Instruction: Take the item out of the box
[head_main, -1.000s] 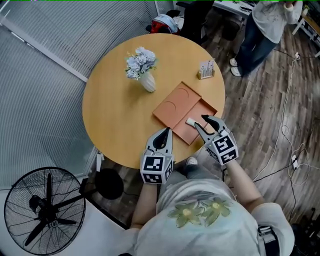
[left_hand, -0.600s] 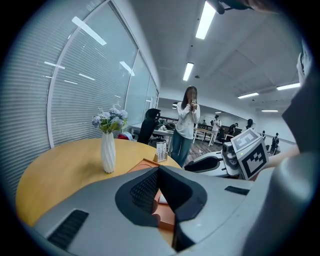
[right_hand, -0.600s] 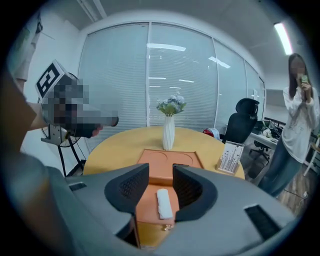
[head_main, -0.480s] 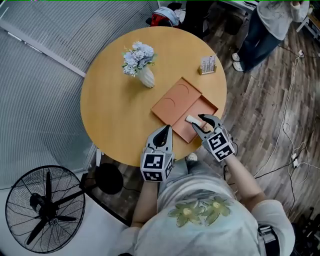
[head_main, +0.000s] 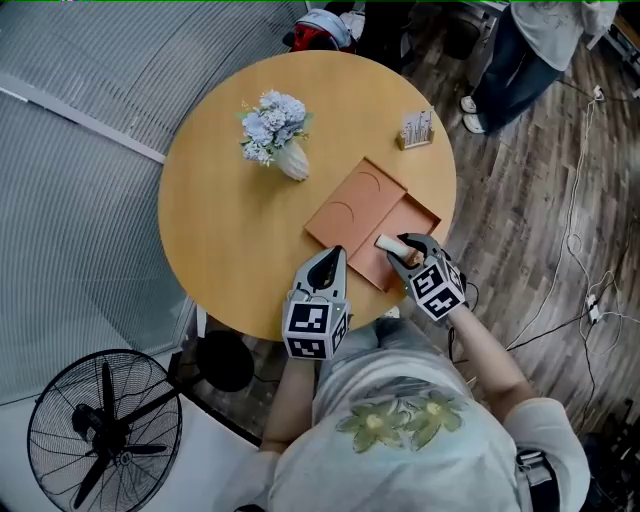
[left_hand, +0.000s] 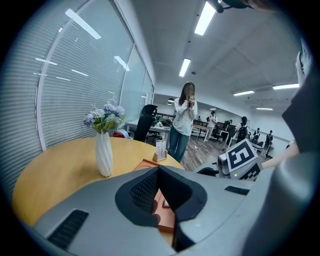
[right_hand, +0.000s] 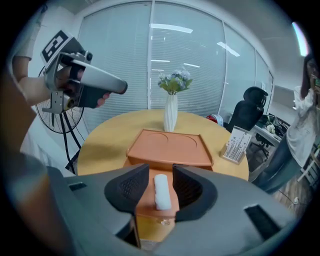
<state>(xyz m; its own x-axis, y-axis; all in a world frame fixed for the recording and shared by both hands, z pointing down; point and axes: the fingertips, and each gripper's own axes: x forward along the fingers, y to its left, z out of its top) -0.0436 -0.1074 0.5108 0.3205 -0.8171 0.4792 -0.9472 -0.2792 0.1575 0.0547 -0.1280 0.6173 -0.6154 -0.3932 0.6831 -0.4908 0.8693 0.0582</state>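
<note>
The right gripper (right_hand: 160, 169) is held low over the near end of the box (right_hand: 170, 145), its jaws spread, with the white item (right_hand: 161, 191) lying between them. A narrow gap is seen on each side of the item, so no pad is judged to be touching it yet. The item is found in the open, uncovered part of the box, at the end nearest the person. Its long axis is laid along the line of the jaws, pointing away from the gripper, so the pads face its two long sides. Only a squeeze across the short width appears to be called for before lifting.

The left gripper (left_hand: 159, 170) is held just beside the box's near left edge, its jaws pressed together on nothing. It is the farther of the two from the item.

Beyond the open part, the box's flat cover with two curved recesses is seen resting on the round table (head_main: 220, 230). Farther off, a vase (head_main: 293, 162) of flowers and a small card holder (head_main: 415, 130) are set well apart. A person (left_hand: 183, 120) is seen standing past the table.
</note>
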